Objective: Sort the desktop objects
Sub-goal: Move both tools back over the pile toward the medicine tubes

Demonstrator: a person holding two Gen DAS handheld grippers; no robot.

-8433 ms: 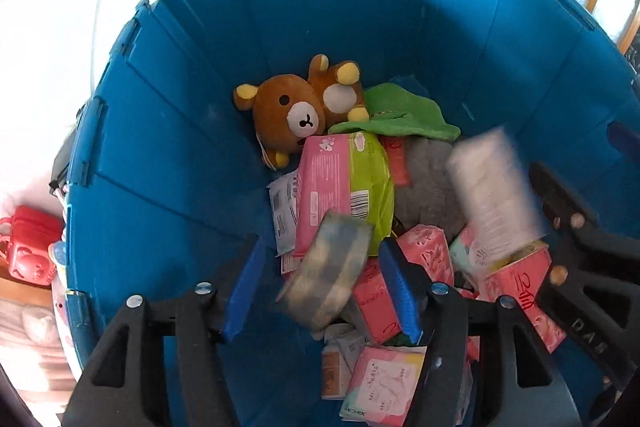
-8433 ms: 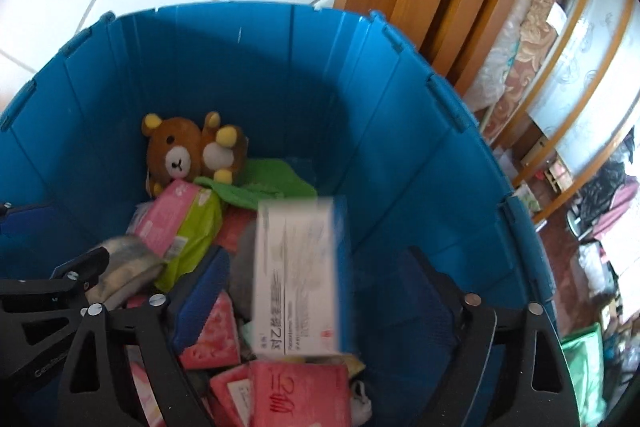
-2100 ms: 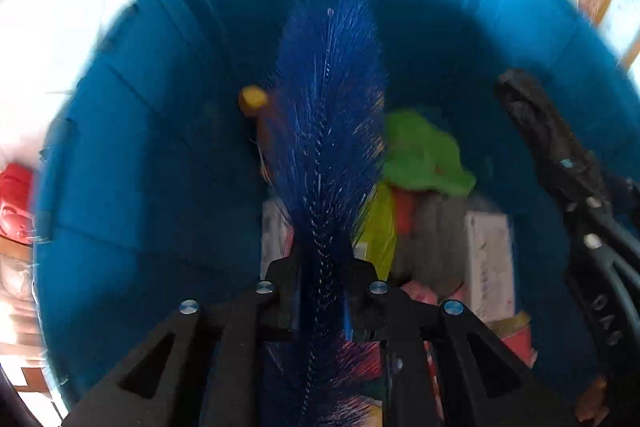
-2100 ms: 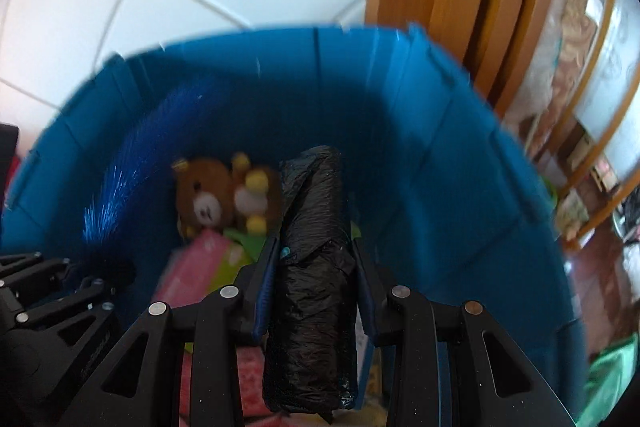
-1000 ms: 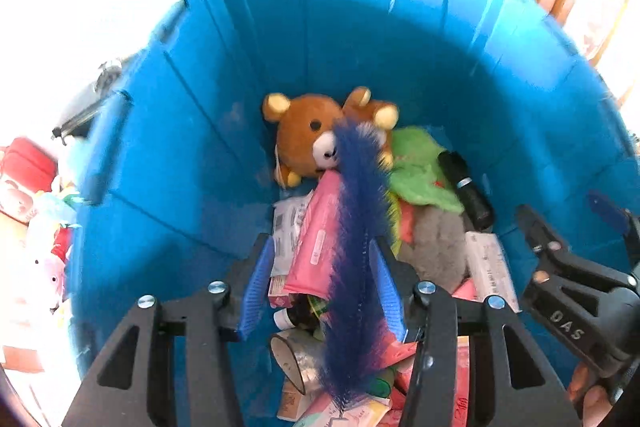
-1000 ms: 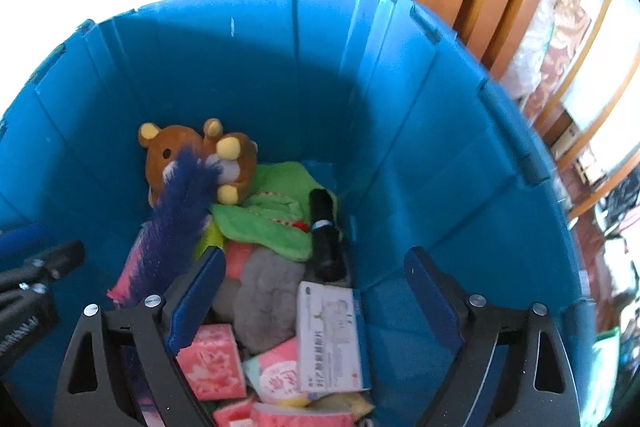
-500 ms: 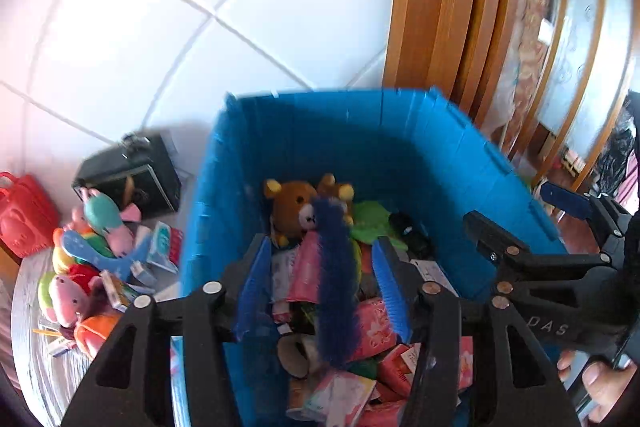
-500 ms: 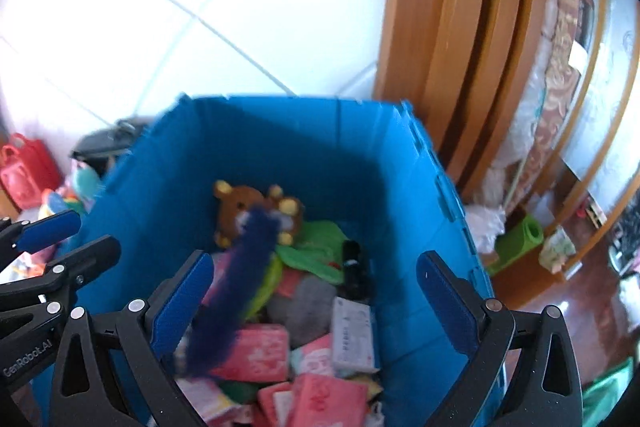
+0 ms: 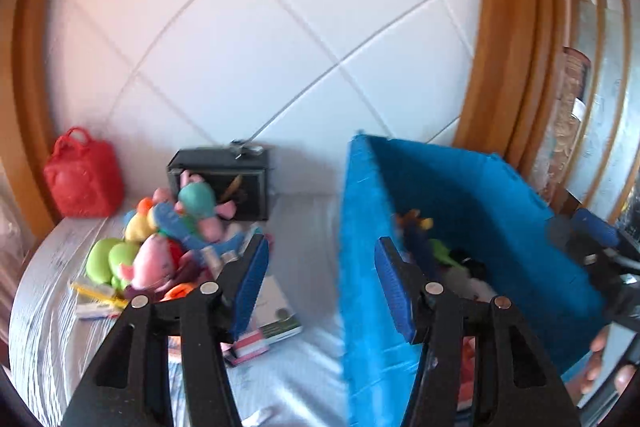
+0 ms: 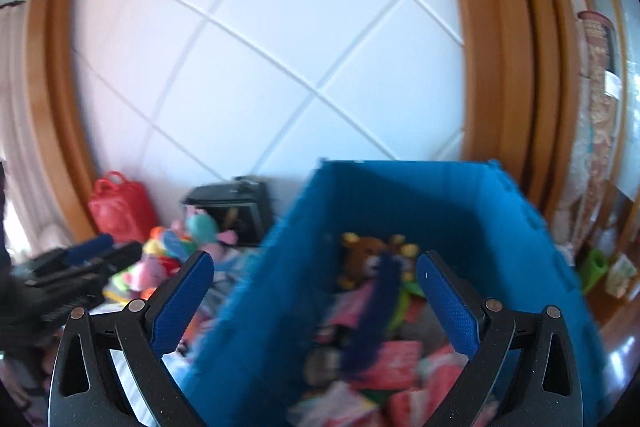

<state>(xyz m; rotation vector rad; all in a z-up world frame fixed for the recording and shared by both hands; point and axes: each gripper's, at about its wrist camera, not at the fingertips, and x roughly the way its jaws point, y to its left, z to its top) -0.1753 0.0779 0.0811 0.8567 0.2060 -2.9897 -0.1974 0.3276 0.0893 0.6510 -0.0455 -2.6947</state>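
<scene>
Left gripper [image 9: 322, 275] parted about halfway, jaws just been opening, nothing between the pads; seen through the gap only the table [image 9: 308, 367] and the near edge of the blue bin [image 9: 364, 267]. Right gripper [image 10: 316, 301] spread to its widest, jaws just been opening too, empty, framing the bin's near wall and its contents without touching them. No legible writing anywhere; printing on the packets too blurred to read. Both grippers raised above the table, tilted down and forward, side by side; in the left view, fingers [image 9: 600, 367] of the person's hand at the lower right edge. Inside the bin: a brown bear [image 10: 362, 261] at the back, a dark blue feather [image 10: 374, 315] lying across a green cloth [image 10: 404, 297], and pink packets [image 10: 394, 359]. Left of the bin, on the table: a heap of plush toys [image 9: 160, 247], flat boxes [image 9: 272, 319] just behind the left gripper's left pad, a black case [image 9: 224, 187] against the white wall, and a red bag [image 9: 82, 177] in the corner.
</scene>
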